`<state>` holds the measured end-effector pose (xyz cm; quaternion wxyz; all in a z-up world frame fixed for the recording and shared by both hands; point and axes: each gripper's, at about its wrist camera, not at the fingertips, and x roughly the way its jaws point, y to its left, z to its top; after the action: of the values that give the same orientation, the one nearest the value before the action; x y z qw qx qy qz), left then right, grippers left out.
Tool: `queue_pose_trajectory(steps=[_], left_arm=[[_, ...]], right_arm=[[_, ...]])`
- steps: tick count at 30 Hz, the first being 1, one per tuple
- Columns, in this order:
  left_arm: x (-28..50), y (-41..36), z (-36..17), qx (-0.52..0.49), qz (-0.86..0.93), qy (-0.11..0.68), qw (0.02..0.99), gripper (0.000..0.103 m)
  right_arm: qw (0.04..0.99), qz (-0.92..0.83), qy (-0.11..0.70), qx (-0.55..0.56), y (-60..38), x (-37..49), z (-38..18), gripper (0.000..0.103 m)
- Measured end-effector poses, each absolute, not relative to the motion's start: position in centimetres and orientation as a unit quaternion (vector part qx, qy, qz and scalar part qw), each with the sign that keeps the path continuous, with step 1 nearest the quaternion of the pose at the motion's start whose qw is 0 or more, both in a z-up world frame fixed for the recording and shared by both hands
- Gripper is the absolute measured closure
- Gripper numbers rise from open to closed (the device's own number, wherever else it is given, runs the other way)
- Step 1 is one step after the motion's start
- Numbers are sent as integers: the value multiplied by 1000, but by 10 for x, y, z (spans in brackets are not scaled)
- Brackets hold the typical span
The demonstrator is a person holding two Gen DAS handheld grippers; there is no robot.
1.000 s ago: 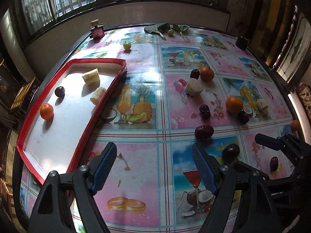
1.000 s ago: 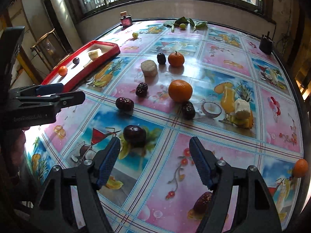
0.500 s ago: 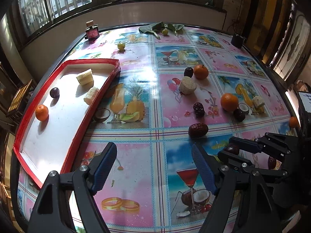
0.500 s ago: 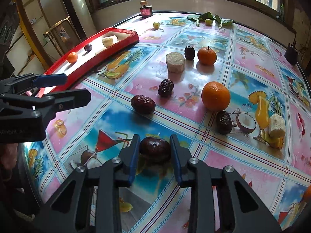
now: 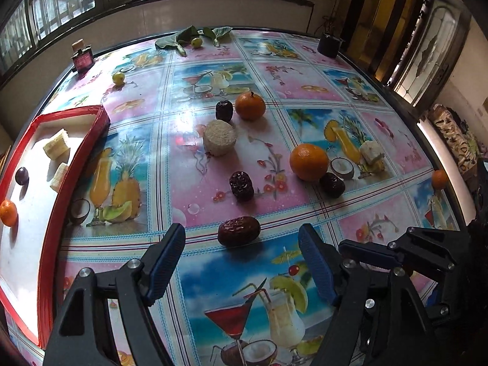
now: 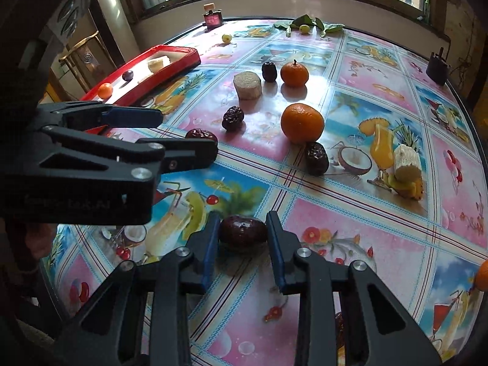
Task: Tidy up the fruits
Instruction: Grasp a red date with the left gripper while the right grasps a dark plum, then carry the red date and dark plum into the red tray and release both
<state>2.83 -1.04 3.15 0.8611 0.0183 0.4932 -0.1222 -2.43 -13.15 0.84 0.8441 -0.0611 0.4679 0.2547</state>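
In the right wrist view my right gripper [image 6: 243, 235] is shut on a dark red date [image 6: 243, 232] that rests on the printed tablecloth. My left gripper [image 5: 241, 259] is closing, its blue pads still apart on either side of a second date [image 5: 238, 231] just past the fingertips, and they do not touch it. The right wrist view shows the left gripper [image 6: 186, 135] from the side, with that date [image 6: 201, 135] partly hidden behind its fingers. The red tray [image 5: 76, 164] at the left holds a small orange [image 5: 7, 212], a dark fruit and two pale slices.
Loose fruit lies ahead on the table: two oranges [image 5: 308, 161] [image 5: 250, 105], several dark dates [image 5: 241, 185], a pale round slice [image 5: 219, 134] and a pale chunk [image 5: 370, 151]. A small bottle [image 5: 81, 58], leaves [image 5: 189, 35] and a black pot [image 5: 329, 44] stand at the far edge.
My right gripper has shut on the date that lay between its open fingers. The left gripper has moved right and forward to the other date, and its jaws have narrowed a little.
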Motion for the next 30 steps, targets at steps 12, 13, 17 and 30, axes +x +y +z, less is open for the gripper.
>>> queue_pose_trajectory(steps=[12, 13, 17, 30], left_arm=[[34, 0, 19, -9, -119, 505, 855, 73], [32, -1, 19, -5, -117, 503, 856, 73], [25, 2, 19, -3, -106, 500, 859, 73], [-18, 18, 24, -27, -83, 502, 860, 73]], right_arm=[[847, 251, 466, -53, -131, -24, 8, 71], [847, 250, 466, -53, -131, -24, 8, 71], [849, 247, 465, -56, -131, -26, 8, 70], [844, 242, 471, -79, -126, -47, 12, 70]])
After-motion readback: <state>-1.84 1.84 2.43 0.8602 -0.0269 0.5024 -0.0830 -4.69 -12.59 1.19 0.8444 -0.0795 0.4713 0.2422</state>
